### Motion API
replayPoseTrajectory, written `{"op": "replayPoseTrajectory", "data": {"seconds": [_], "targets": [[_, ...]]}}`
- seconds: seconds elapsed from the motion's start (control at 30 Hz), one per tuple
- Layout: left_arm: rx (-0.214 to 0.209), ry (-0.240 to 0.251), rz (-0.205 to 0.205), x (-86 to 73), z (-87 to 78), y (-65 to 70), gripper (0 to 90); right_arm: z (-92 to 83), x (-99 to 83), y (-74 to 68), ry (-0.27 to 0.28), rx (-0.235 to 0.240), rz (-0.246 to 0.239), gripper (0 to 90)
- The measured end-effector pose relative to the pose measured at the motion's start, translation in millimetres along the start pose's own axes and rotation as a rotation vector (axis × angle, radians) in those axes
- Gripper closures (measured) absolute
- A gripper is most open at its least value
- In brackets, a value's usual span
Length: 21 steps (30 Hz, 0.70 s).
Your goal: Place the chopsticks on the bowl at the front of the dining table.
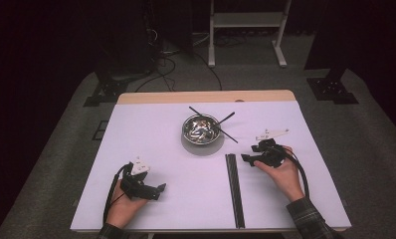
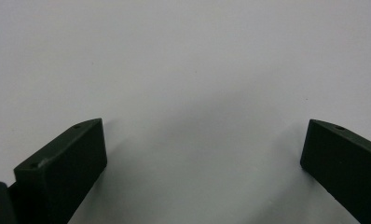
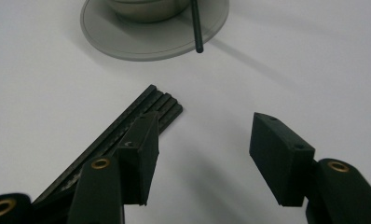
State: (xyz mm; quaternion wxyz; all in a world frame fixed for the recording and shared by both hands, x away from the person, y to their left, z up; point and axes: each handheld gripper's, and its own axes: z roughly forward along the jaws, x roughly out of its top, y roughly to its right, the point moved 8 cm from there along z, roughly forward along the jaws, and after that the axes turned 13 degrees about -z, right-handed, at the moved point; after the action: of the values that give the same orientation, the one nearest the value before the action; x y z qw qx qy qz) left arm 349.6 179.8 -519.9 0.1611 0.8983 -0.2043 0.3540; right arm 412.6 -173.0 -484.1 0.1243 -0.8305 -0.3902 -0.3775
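Right gripper point(image 1: 249, 160) low beside rods point(image 1: 235, 189), jaws apart

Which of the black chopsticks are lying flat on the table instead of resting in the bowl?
The bundled chopsticks beside the right gripper lie flat; the others lean across the metal bowl.

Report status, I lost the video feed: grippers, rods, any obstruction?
Left gripper open, idle. Right gripper open beside the black rods, none held. Bowl stands apart; nothing blocks.
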Motion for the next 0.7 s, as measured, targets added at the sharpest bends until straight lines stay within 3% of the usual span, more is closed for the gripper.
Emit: {"op": "replayPoseTrajectory", "data": {"seconds": [0.7], "targets": [[0.0, 0.0, -0.001, 0.0, 0.0, 0.0, 0.0, 26.5, -0.7, -20.2, -0.052, 0.05, -0.041, 41.0]]}}
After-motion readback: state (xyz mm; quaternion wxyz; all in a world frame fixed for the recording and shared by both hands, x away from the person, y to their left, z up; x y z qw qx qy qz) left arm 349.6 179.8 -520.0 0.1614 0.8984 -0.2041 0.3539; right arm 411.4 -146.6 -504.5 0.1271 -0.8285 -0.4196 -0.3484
